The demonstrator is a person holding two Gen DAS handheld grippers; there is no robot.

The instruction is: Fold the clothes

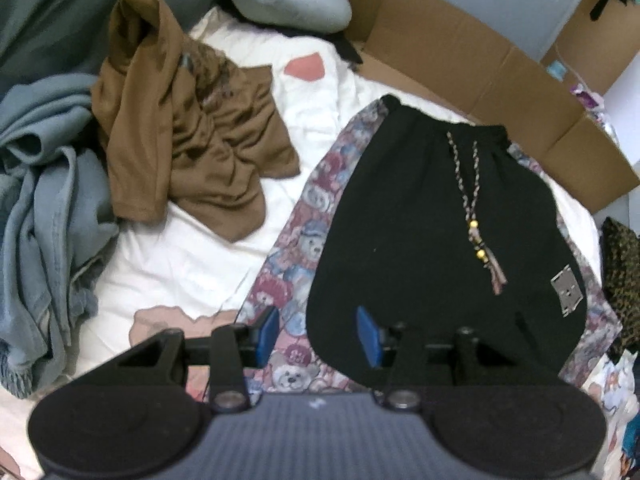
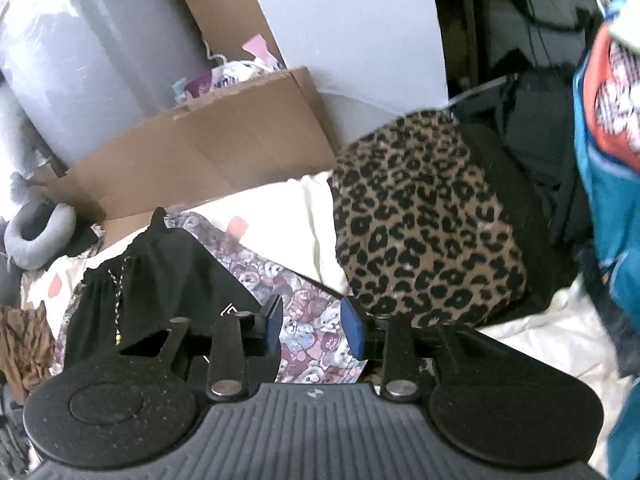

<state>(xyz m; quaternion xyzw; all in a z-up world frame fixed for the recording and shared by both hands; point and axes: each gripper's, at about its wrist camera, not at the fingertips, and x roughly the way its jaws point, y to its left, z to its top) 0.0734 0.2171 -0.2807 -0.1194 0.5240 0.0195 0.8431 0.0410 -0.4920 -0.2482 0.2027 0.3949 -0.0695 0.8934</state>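
Observation:
Black shorts [image 1: 420, 216] with teddy-bear print side panels [image 1: 296, 248] and a beaded drawstring [image 1: 476, 220] lie flat on the white bedding [image 1: 192, 264], waistband away from me. My left gripper [image 1: 318, 334] is open and empty, hovering over the shorts' near left hem. In the right wrist view the shorts [image 2: 168, 276] lie at lower left, their bear-print panel [image 2: 312, 320] showing between the fingers. My right gripper [image 2: 312, 326] is open and empty above the shorts' right edge.
A crumpled brown shirt [image 1: 188, 140] and a blue-grey garment pile [image 1: 44, 200] lie to the left. Flattened cardboard [image 1: 480, 64] lines the far side. A leopard-print item [image 2: 428, 224] sits right of the shorts, a grey neck pillow [image 2: 38, 236] far left, teal cloth [image 2: 612, 200] far right.

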